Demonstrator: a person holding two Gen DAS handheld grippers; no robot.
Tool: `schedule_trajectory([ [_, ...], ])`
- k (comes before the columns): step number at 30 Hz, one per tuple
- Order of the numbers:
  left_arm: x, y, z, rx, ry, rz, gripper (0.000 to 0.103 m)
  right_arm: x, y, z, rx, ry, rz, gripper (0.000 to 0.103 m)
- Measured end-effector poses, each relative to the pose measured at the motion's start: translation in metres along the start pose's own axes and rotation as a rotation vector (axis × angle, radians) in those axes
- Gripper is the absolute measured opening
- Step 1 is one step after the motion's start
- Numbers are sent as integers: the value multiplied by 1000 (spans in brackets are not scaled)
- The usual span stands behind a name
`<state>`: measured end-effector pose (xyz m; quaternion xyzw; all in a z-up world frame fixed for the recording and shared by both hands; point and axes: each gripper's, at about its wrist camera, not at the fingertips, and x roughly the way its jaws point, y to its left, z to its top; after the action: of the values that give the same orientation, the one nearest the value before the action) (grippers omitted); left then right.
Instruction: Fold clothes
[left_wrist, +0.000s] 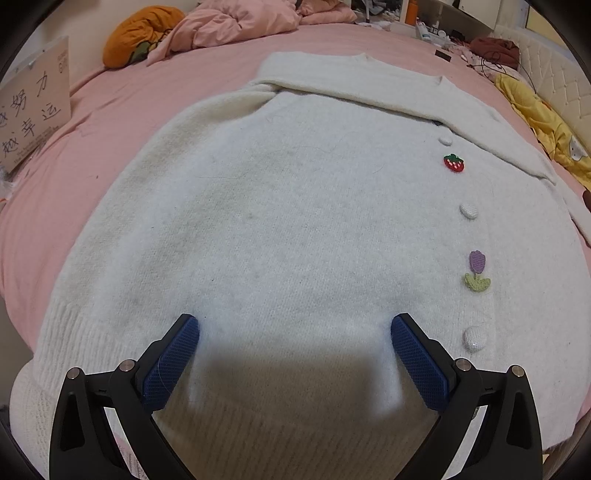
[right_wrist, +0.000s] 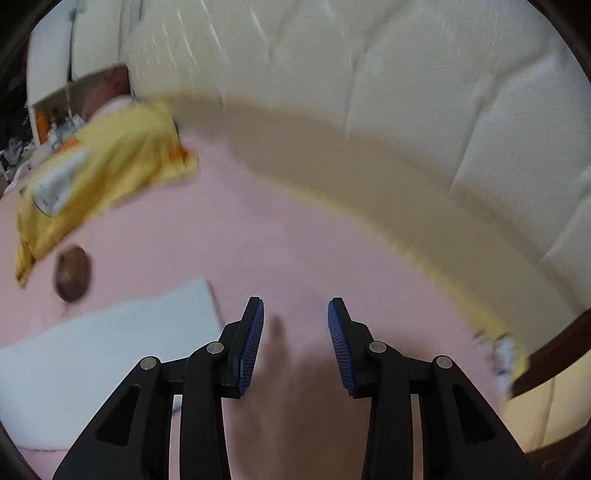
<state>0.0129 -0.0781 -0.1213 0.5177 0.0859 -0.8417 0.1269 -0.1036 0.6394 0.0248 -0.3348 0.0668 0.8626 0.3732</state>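
Blue-padded fingers of the left gripper (left_wrist: 295, 328) stand wide apart over the ribbed hem of a white knit cardigan (left_wrist: 280, 221), holding nothing. It lies flat, face up, on a pink bed sheet (left_wrist: 110, 122), one sleeve (left_wrist: 369, 92) folded across the chest, with a strawberry patch (left_wrist: 453, 163) and tulip patch (left_wrist: 477, 271) along the button line. Fluffy, soft and likely light, the knit would sag and stretch if lifted; the firmer hem and shoulder seams look the best places to pinch.

From the right wrist, blurred, the right gripper (right_wrist: 295, 314) is parted and empty above bare sheet, a white edge of the cardigan just to its left, a yellow garment (right_wrist: 110, 158) and padded headboard (right_wrist: 406, 92) beyond.
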Motion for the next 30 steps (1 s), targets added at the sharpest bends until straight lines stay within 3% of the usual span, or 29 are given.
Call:
schedule_trajectory([
  [4,0,1,0,-2,-6,-4,103,-108,66,-4,-148,-148,138,46],
  [6,0,1,0,-4,-8,-8,103,-176,106,-21,-161,-137,297,59],
  [8,-1,3,0,-2,-11,-10,103,-226,138,-45,-178,-114,434,65],
  [12,-3,3,-1,1,-19,-17,103,-310,207,-113,-282,-12,603,68],
  [14,-3,5,-1,4,-20,-24,103,-339,234,-154,-355,25,608,68],
  [16,-3,5,-3,7,-24,-31,103,-368,244,-193,-399,24,558,68],
  [19,-3,7,-4,10,-32,-42,103,-378,242,-227,-377,72,528,68],
  [21,-4,8,-5,13,-36,-48,103,-374,242,-232,-397,106,553,68],
  [30,-6,8,-9,23,-47,-54,103,-368,249,-235,-416,102,522,68],
])
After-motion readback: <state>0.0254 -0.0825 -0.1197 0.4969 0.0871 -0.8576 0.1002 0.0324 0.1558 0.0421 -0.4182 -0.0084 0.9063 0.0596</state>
